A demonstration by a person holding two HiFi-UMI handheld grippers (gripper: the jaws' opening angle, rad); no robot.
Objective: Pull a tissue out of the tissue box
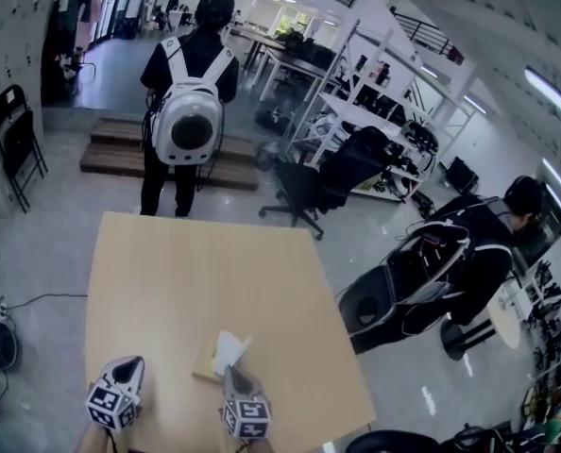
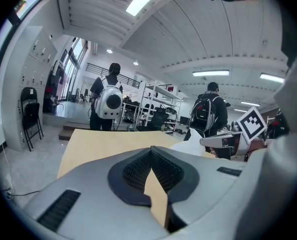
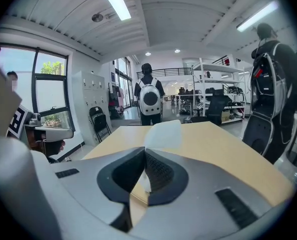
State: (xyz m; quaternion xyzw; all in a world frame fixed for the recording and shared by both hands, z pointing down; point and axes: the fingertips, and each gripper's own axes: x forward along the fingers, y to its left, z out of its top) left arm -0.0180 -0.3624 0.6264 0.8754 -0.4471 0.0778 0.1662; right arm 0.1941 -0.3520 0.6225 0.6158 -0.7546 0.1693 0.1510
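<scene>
Right gripper (image 1: 234, 376) pinching a tissue (image 1: 229, 349) over the box

The right gripper's jaws were pressed together on the white tissue, which stood up just over the tan tissue box (image 1: 205, 363) near the front edge of the wooden table (image 1: 195, 262). The left gripper (image 1: 129, 366) hung off to its side, apart from the box, jaws closed tip to tip on nothing. Past the table's far end a person with a white backpack (image 1: 188, 102) stood facing away.
</scene>
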